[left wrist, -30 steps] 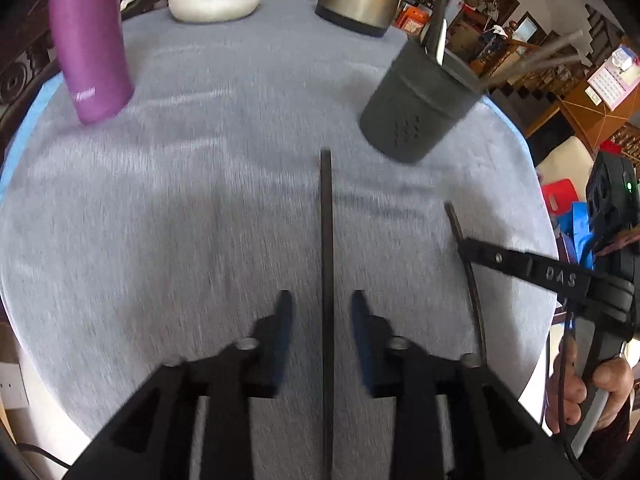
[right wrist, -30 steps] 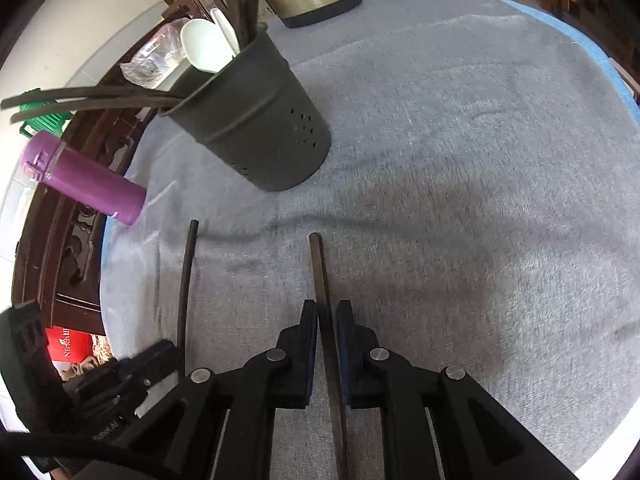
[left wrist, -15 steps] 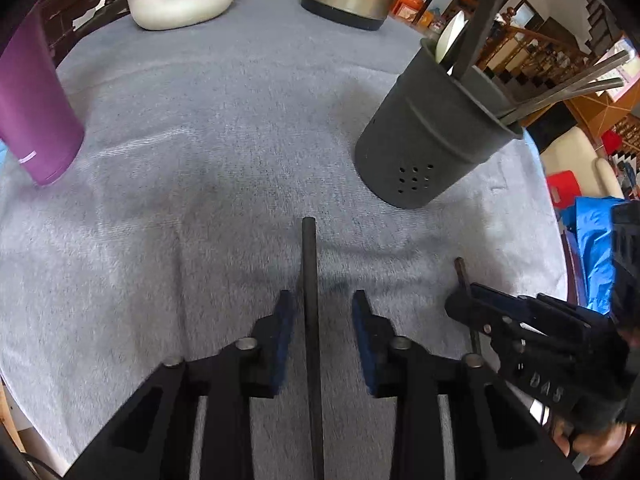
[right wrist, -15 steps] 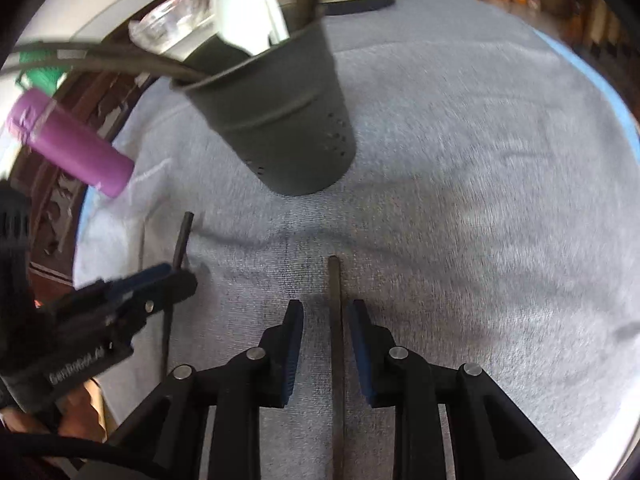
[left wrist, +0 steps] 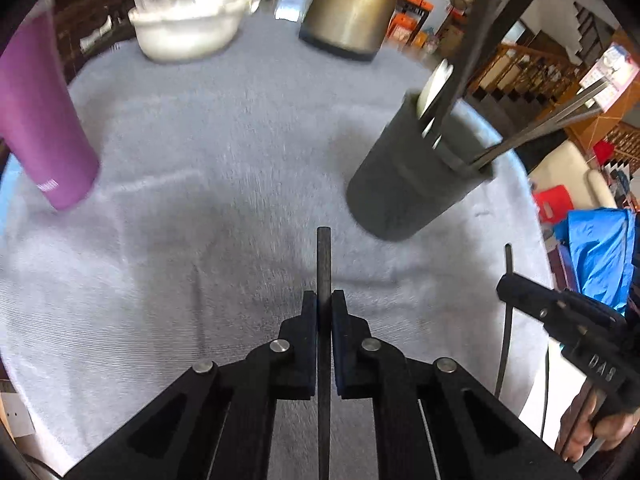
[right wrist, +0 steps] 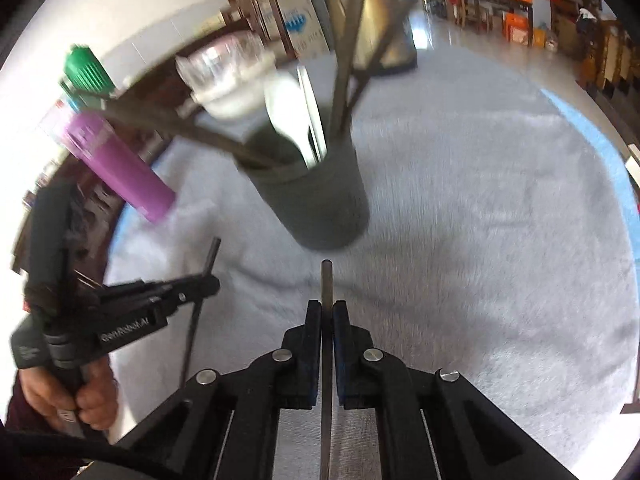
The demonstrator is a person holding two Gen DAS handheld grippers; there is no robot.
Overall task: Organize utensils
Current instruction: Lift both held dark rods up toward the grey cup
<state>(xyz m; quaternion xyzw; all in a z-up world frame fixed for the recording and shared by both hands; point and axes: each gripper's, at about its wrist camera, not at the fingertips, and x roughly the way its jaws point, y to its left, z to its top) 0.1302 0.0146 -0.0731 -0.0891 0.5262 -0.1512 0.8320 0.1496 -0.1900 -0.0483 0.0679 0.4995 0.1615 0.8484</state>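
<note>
My left gripper (left wrist: 324, 300) is shut on a thin dark chopstick (left wrist: 323, 256) that sticks out ahead of its pads, lifted off the cloth. My right gripper (right wrist: 327, 308) is shut on a second dark chopstick (right wrist: 327, 280) in the same way. A dark grey utensil holder (left wrist: 404, 184) stands just beyond both tips, holding a white spoon (right wrist: 286, 108) and several long dark utensils. In the left wrist view the right gripper (left wrist: 505, 285) appears at the right edge with its chopstick (left wrist: 502, 352). In the right wrist view the left gripper (right wrist: 212, 285) is at the left, a hand on its handle.
A purple bottle (left wrist: 36, 120) stands at the left of the round table's grey cloth (left wrist: 200, 140). A white bowl (left wrist: 188, 32) and a brass kettle (left wrist: 352, 12) sit at the far side. The table edge curves close on the right, with a blue bag (left wrist: 600, 248) beyond.
Both grippers' jaws closed onto their chopsticks and rose from the cloth. The utensil holder now looks nearer in both views.
</note>
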